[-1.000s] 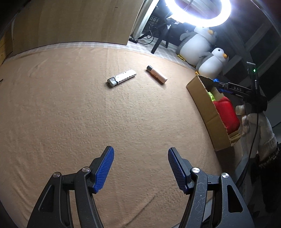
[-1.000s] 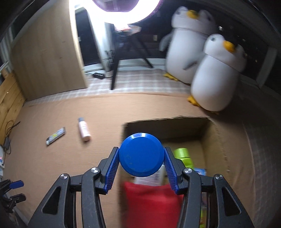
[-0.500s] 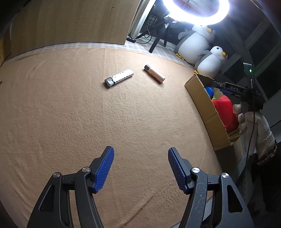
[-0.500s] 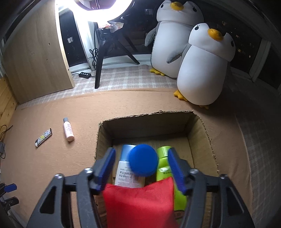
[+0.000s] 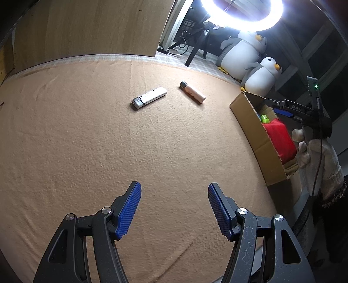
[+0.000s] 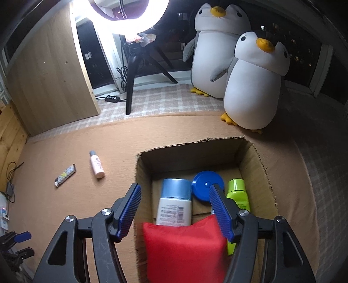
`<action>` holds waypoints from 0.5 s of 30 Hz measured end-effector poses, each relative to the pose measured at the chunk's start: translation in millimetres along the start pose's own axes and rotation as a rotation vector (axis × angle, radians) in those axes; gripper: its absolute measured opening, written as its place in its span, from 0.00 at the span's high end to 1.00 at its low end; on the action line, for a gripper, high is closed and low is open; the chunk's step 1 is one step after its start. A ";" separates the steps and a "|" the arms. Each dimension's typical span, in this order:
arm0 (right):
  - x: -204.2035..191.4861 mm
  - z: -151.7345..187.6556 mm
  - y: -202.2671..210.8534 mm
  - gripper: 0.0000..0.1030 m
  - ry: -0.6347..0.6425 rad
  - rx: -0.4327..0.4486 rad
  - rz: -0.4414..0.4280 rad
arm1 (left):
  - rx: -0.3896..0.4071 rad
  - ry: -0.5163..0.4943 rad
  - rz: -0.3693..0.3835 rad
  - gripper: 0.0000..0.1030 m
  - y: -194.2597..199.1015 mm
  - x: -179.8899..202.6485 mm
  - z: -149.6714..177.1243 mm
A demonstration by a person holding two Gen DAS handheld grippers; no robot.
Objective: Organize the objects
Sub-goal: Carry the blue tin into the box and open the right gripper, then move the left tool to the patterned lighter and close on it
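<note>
Right gripper (image 6: 174, 206) is held spread, empty, over the cardboard box (image 6: 263, 165); left gripper (image 5: 174, 208) likewise spread above the mat (image 5: 87, 141).

Home recording corner: plush penguins (image 6: 250, 87), ring light (image 5: 241, 15), blanket (image 5: 108, 141).

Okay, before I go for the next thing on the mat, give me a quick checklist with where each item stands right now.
1. Right gripper open and empty: ok, jaws apart above the cardboard box.
2. Blue-capped item inside the box: ok.
3. Left gripper open and empty: ok.
4. Pink tube free to grab: ok, lying alone on the mat.
5. Patterned lighter free to grab: ok, apart from the tube.
6. Room left in the box: cannot tell, the red pouch hides the near part.
</note>
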State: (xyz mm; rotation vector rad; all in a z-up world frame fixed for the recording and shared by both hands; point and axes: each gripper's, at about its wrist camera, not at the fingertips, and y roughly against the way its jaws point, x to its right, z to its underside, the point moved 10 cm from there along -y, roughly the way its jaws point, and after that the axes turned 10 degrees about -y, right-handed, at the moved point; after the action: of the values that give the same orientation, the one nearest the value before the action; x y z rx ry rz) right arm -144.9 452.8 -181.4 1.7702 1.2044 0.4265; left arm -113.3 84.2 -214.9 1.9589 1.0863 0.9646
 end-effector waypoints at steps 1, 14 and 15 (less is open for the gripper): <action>-2.0 0.5 1.8 0.41 0.002 0.003 -0.003 | 0.000 0.000 -0.002 0.34 -0.5 -1.4 -0.5; -58.0 23.2 34.7 0.40 0.024 0.008 -0.149 | 0.004 -0.065 -0.071 0.34 -7.6 -24.6 -29.4; -63.1 24.6 36.6 0.40 0.026 0.007 -0.162 | 0.006 -0.075 -0.078 0.34 -9.4 -26.2 -34.3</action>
State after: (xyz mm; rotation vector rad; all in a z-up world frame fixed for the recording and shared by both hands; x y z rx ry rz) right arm -136.8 382.7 -150.8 1.6622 1.3578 0.3516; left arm -155.8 72.0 -213.2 1.9268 1.1156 0.8401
